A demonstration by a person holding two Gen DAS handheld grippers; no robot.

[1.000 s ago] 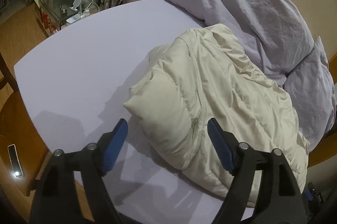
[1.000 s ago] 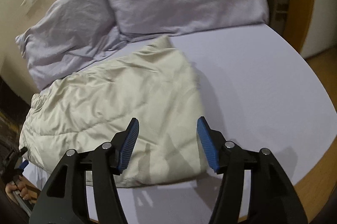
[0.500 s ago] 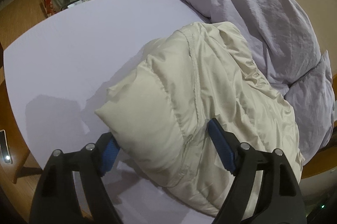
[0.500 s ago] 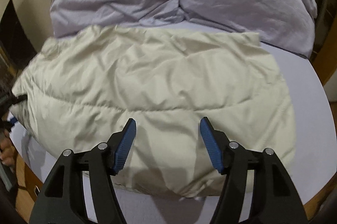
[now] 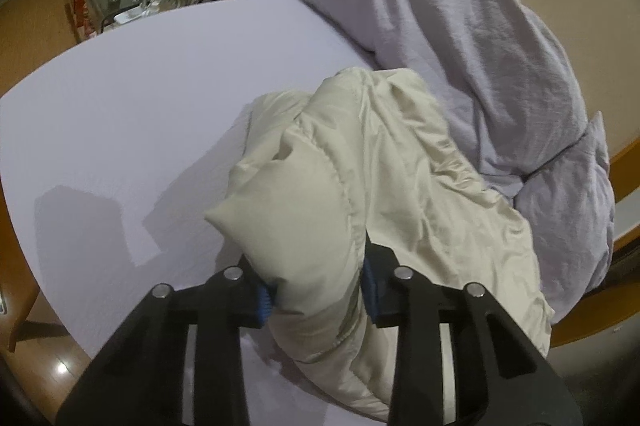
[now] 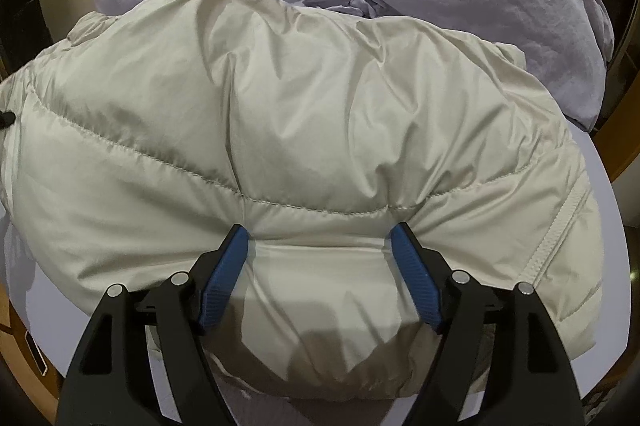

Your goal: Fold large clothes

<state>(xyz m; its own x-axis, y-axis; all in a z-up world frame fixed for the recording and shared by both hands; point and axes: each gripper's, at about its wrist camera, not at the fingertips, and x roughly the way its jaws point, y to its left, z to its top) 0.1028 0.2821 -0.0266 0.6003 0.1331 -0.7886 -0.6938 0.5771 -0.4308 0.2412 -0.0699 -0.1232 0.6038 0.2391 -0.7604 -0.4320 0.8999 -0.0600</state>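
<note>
The cream puffer jacket point(image 5: 384, 194) lay bunched, unfolded, on the bed point(image 5: 140, 98). The left gripper point(image 5: 316, 290) was closing its jaws on a puffy edge between them; the right gripper point(image 6: 320, 258), jaws opening wide, straddled the padding without pinching. Folding remained.

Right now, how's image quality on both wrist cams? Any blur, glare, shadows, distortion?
Left wrist: sharp, strong fisheye bend with dark corners; hard-edged shadows on the lilac sheet, a small glare spot on the floor. Right wrist: sharp too, dim warm light; the cream puffer jacket fills the frame, with soft sheen and a shadow at its near hem.
</note>
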